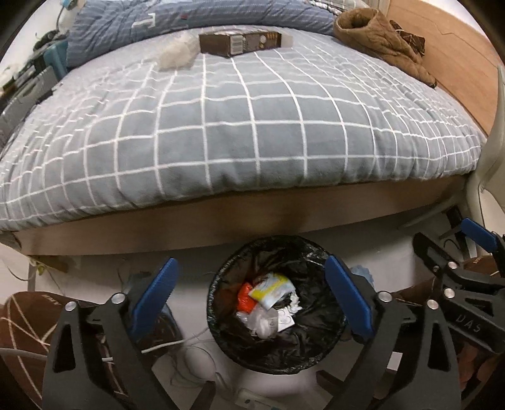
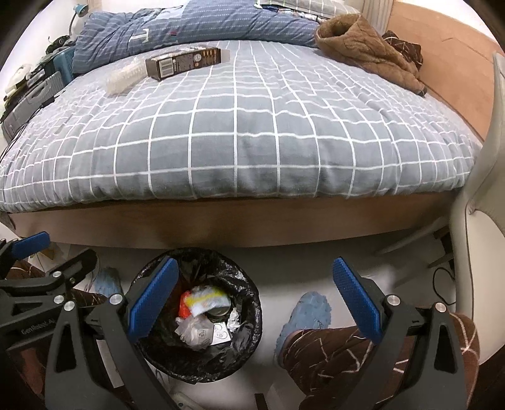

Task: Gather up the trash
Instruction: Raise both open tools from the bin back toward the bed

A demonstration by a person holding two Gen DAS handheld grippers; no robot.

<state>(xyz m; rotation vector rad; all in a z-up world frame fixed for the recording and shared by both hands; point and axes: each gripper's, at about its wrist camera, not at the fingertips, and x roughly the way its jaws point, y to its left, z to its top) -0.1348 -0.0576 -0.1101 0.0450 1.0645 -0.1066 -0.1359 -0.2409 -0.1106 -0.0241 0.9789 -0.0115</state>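
A black-lined trash bin [image 1: 227, 277] stands on the floor by the bed, with wrappers and crumpled paper [image 1: 268, 302] inside; it also shows in the right wrist view [image 2: 249, 302]. On the bed's far side lie a brown carton [image 1: 240, 42] and a clear plastic wrapper [image 1: 176, 52], which show in the right wrist view as the carton [image 2: 183, 63] and the wrapper [image 2: 123, 77]. My left gripper [image 1: 252, 277] is open and empty above the bin. My right gripper [image 2: 255, 277] is open and empty, just right of the bin.
The bed has a grey checked cover [image 1: 252, 126], a blue quilt [image 1: 189, 19] and brown clothing [image 1: 378, 38] at the back. A white chair [image 2: 479, 220] stands at the right. Cables [image 1: 176, 343] and a blue slipper [image 2: 306, 318] lie on the floor.
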